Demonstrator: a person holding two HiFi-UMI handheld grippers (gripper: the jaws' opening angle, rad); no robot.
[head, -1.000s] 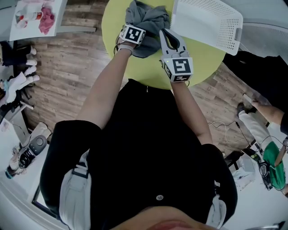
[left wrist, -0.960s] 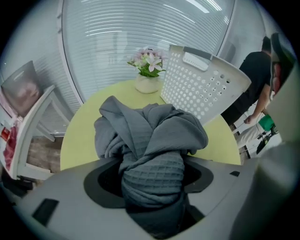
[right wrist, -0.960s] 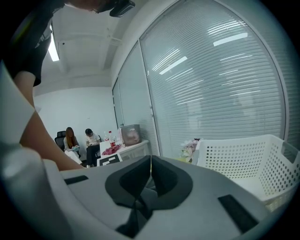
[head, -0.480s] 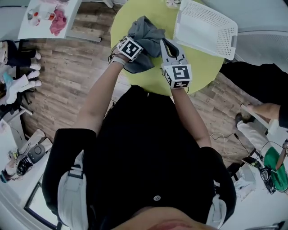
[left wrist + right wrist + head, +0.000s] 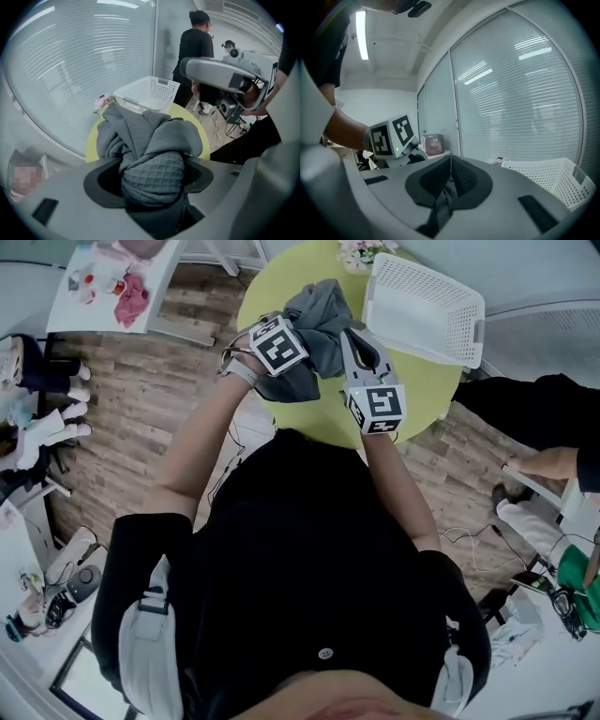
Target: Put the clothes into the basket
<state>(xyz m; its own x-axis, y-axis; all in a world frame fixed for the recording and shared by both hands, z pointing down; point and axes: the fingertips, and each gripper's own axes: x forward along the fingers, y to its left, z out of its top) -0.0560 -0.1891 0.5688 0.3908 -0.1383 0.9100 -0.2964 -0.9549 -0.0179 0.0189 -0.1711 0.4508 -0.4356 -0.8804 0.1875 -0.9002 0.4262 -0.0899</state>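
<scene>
A grey quilted garment [image 5: 323, 320] hangs bunched above the round yellow table [image 5: 412, 381], held from both sides. My left gripper [image 5: 302, 332] is shut on a thick wad of the garment [image 5: 152, 159], which fills the space between its jaws [image 5: 152, 183]. My right gripper [image 5: 350, 331] is shut on a thin fold of the same cloth [image 5: 440, 206], its pads meeting at the tips [image 5: 450, 171]. The white slotted basket [image 5: 422, 301] stands at the table's far right, empty as far as I can see, beyond the garment [image 5: 147, 91] and to the right in the right gripper view [image 5: 548, 180].
A small bunch of flowers [image 5: 361, 251] lies at the table's far edge beside the basket. A person in black [image 5: 199, 42] stands behind the table, and another person's arm and legs [image 5: 548, 465] show at the right. A white side table [image 5: 117, 282] stands far left on the wood floor.
Both grippers have risen with the grey garment, lifting it off the table. The left gripper has rolled and come up further than the right.
</scene>
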